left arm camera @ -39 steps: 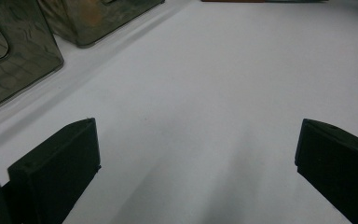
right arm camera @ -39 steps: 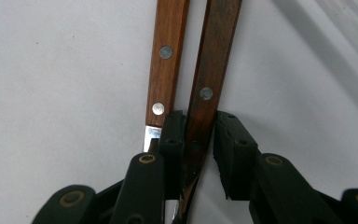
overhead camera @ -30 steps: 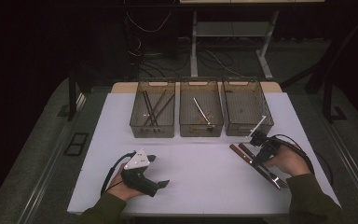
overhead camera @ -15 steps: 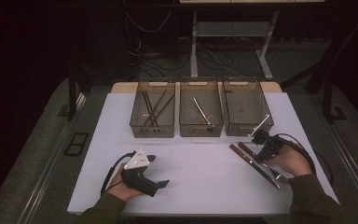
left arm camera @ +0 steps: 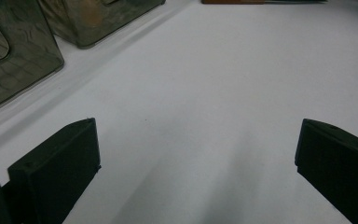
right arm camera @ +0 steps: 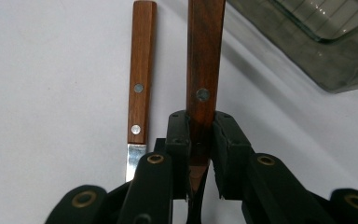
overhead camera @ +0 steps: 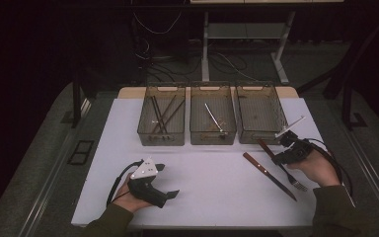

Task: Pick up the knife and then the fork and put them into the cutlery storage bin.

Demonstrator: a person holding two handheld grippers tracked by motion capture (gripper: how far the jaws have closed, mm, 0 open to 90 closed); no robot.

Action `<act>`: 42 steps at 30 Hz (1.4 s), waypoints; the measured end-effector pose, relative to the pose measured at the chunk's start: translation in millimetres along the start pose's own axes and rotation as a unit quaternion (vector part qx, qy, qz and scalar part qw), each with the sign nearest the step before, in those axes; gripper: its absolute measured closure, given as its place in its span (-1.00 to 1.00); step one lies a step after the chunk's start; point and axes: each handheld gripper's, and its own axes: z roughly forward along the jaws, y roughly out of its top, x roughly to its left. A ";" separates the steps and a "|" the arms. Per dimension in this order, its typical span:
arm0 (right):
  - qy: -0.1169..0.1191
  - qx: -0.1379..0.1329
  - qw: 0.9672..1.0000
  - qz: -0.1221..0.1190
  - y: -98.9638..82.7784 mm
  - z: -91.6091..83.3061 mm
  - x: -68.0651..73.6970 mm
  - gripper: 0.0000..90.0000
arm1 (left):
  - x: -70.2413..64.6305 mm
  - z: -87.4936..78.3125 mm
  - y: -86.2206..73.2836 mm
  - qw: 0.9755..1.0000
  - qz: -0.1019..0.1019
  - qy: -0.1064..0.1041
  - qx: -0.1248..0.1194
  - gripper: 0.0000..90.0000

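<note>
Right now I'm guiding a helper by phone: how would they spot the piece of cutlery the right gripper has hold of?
Find the white table, then the rightmost of its three clear bins. Just in front of that bin the right gripper is clamped on the wooden handle of a fork. Its neighbour, the wooden-handled knife, lies free on the table with a flat blade; the fork ends in tines.

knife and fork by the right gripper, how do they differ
The fork is clamped by its wooden handle in the right gripper; the knife lies free on the white table. The fork's handle is darker and wider than the knife's paler, slimmer one. Both have riveted wooden handles and lie side by side.
</note>
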 end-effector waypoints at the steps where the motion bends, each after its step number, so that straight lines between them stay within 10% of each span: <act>1: 0.000 -0.007 1.000 0.001 -0.5 -1.6 -0.7 0.73 | 0.0 -0.1 0.0 1.000 0.000 0.000 0.000 -1.00; 12: 0.012 -0.093 0.995 0.021 -7.1 -20.1 -10.9 0.73 | 1.5 -1.0 -0.5 1.000 0.000 -0.002 -0.005 -1.00; 28: 0.017 -0.216 0.975 0.041 -4.4 -54.2 -15.0 0.73 | 2.1 0.4 -1.1 1.000 0.003 -0.005 0.002 -1.00; 42: -0.001 -0.263 0.963 0.052 21.1 -71.7 -23.1 0.72 | 1.2 0.7 -0.8 1.000 0.003 -0.007 0.002 -1.00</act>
